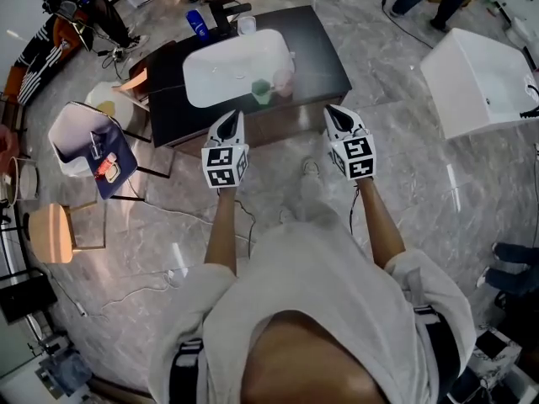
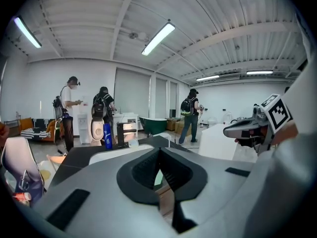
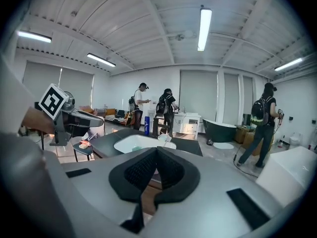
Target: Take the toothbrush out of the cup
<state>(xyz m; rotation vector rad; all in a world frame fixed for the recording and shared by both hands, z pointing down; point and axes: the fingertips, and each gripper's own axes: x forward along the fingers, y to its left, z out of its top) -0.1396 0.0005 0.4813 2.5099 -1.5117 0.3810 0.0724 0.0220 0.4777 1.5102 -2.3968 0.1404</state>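
A green cup (image 1: 262, 91) and a pink cup (image 1: 283, 81) stand at the front right rim of a white basin (image 1: 227, 70) set in a black counter (image 1: 324, 53). At this distance I cannot make out a toothbrush. My left gripper (image 1: 228, 116) hangs in the air just short of the counter's front edge, left of the cups, jaws shut and empty. My right gripper (image 1: 338, 112) is level with it to the right of the cups, also shut on nothing. In the gripper views both grippers (image 2: 159, 150) (image 3: 156, 149) point at the counter.
A blue bottle (image 1: 195, 22) and a black faucet (image 1: 227, 11) stand behind the basin. A white tub (image 1: 484, 82) sits to the right; a chair with a white bag (image 1: 84, 137) and a wooden stool (image 1: 55, 232) sit to the left. People (image 2: 190, 114) stand far behind.
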